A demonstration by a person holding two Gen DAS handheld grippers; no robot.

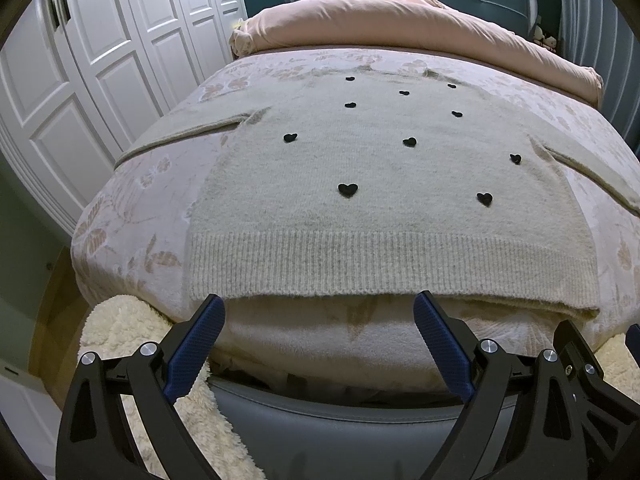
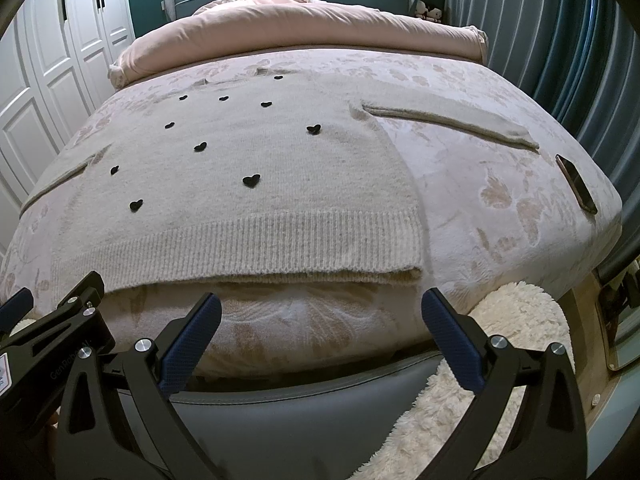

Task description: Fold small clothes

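Two grippers wait at the foot of the bed (image 1: 132,216), and both have the fingers spread wide with nothing between them. The left gripper (image 1: 320,312) is just before the ribbed hem of a beige knitted sweater (image 1: 360,168); the right gripper (image 2: 322,310) is near the hem's right corner. The sweater lies flat on the flowered bedspread, front up, with small black hearts (image 1: 347,190) on it and both sleeves spread to the sides. A phone (image 2: 576,184) lies near the right edge of the bed, well apart from the sweater. A pink duvet (image 2: 300,32) is rolled at the headboard.
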